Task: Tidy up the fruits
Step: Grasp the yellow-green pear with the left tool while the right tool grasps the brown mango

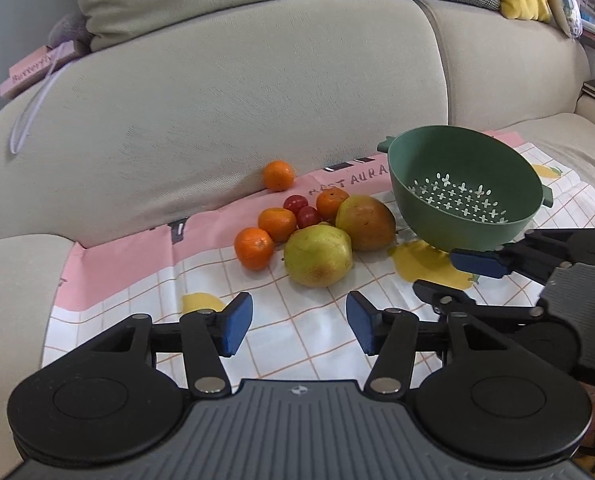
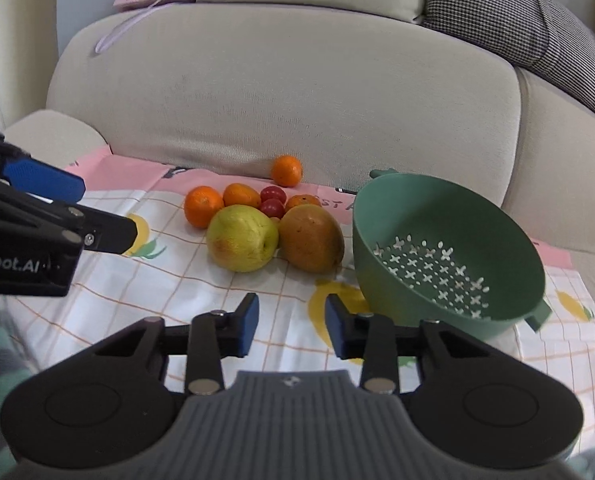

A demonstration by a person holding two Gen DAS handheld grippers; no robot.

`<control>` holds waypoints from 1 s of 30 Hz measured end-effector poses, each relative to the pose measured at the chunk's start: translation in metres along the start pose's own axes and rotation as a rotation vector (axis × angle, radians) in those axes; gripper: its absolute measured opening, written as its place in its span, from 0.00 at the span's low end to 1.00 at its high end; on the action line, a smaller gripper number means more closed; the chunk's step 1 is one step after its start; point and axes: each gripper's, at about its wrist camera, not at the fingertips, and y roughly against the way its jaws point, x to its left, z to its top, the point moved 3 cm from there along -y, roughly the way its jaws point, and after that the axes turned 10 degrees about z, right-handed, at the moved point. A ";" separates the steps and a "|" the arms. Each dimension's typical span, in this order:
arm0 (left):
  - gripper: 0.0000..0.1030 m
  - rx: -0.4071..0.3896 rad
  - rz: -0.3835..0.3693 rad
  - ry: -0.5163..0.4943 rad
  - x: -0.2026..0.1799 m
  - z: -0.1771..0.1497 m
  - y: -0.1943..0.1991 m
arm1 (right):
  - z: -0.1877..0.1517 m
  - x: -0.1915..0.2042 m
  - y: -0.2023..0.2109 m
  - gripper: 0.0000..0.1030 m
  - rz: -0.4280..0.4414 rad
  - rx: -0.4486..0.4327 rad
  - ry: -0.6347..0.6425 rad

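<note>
Jaws on my left gripper [image 1: 299,322] and right gripper [image 2: 291,326] hang released above the checked cloth [image 1: 145,280] on the beige sofa [image 1: 217,100], fruits [image 2: 257,220] heaped beside the tilted green colander [image 2: 449,216].

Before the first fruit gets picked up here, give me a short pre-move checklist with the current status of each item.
1. Left gripper open and holding nothing: ok.
2. Right gripper open and holding nothing: ok.
3. Green perforated plastic colander has no fruit inside: ok.
4. Colander sitting level: not ok, it is tipped toward the grippers on the checked pink and white cloth.
5. Yellow-green pear unobstructed on the near side: ok, though it touches the red-green mango beside it.
6. Lone orange mandarin by the beige sofa backrest stable: cannot tell.
</note>
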 end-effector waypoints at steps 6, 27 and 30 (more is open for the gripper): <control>0.72 0.016 -0.034 0.040 0.000 0.009 -0.026 | 0.002 -0.012 -0.028 0.32 -0.019 0.017 0.003; 0.81 0.132 -0.161 0.172 0.000 0.023 -0.121 | 0.007 -0.011 -0.090 0.46 -0.104 0.008 0.287; 0.83 0.139 -0.166 0.168 -0.001 0.022 -0.127 | 0.005 -0.008 -0.099 0.47 -0.123 0.011 0.345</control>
